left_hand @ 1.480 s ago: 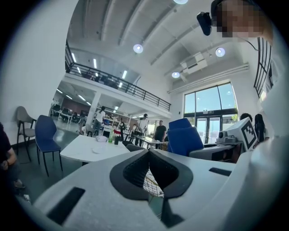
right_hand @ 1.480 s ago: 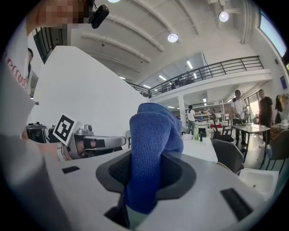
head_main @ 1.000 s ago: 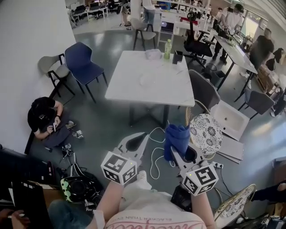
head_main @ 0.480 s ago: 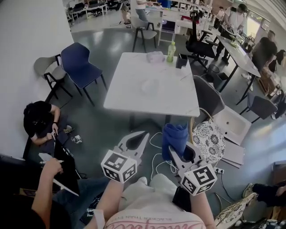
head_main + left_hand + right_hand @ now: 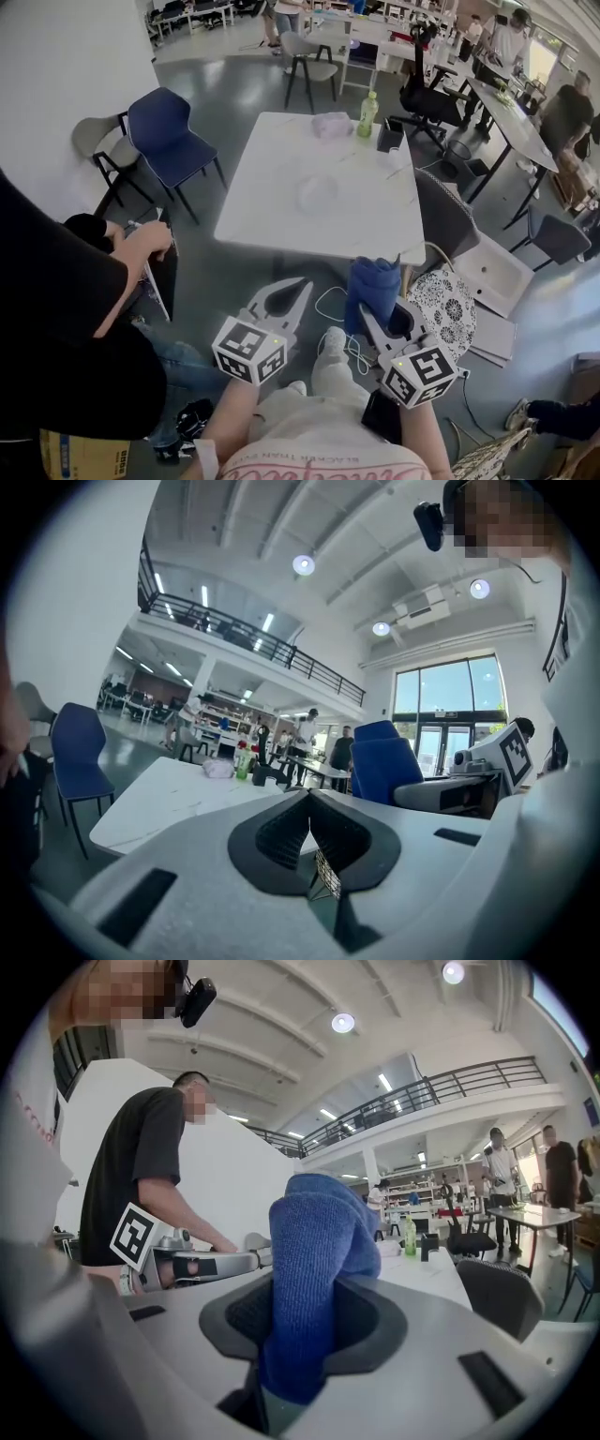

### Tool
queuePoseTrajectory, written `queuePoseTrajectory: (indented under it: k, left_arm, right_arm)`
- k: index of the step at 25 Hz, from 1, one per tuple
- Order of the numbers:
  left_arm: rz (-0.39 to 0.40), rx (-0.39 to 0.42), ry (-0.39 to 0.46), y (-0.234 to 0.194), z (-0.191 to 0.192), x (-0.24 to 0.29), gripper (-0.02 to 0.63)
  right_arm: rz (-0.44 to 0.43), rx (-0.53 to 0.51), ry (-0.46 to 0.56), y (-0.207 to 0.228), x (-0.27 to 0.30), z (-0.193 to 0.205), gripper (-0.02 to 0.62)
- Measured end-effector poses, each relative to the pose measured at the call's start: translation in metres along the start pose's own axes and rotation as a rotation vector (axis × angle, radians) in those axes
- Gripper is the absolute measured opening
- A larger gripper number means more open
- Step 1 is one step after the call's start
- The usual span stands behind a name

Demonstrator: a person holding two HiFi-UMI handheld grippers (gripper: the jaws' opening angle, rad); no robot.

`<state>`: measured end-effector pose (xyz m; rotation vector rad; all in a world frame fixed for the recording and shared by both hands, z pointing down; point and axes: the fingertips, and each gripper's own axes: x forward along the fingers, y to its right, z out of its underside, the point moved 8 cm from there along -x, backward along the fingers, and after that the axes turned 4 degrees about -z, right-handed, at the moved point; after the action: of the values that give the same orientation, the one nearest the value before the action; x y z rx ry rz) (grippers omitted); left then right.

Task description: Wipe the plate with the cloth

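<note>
The right gripper (image 5: 305, 1312) was clamped on a blue cloth (image 5: 314, 1269), which stood up in a fold from between its jaws, short of a white table (image 5: 319, 187). The left gripper (image 5: 309, 801) was held about level beside it, its jaws pressed together with nothing between them. The plate (image 5: 450, 305), white with a dark flower pattern, lay low to the right of the cloth in the head view, just past the table's near corner and beside a grey chair (image 5: 441, 202). What it rested on could not be made out. A green bottle (image 5: 367, 114) stood at the table's far edge. A person in a black shirt (image 5: 56, 328) leaned in at the left, near a blue chair (image 5: 164, 131).
</note>
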<state>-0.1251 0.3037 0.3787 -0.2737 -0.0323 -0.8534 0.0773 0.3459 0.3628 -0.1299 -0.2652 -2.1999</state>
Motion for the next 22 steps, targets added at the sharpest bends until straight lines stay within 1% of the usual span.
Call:
queuePoseTrajectory:
  k: [6, 11, 17, 22]
  left_arm:
    - [-0.042, 0.0, 0.003, -0.027, -0.013, 0.054, 0.002]
    - [-0.089, -0.001, -0.005, -0.044, -0.019, 0.107, 0.002]
    - [-0.15, -0.023, -0.023, -0.062, -0.028, 0.167, 0.002]
    - [-0.187, -0.037, -0.022, -0.073, -0.035, 0.203, 0.002]
  right_arm:
    - [-0.043, -0.022, -0.017, 0.054, 0.042, -0.013, 0.124]
    - [-0.075, -0.016, -0.021, 0.112, 0.075, -0.022, 0.124]
    - [-0.136, -0.017, -0.044, 0.171, 0.111, -0.037, 0.124]
    - [-0.19, -0.001, -0.067, 0.207, 0.137, -0.043, 0.124]
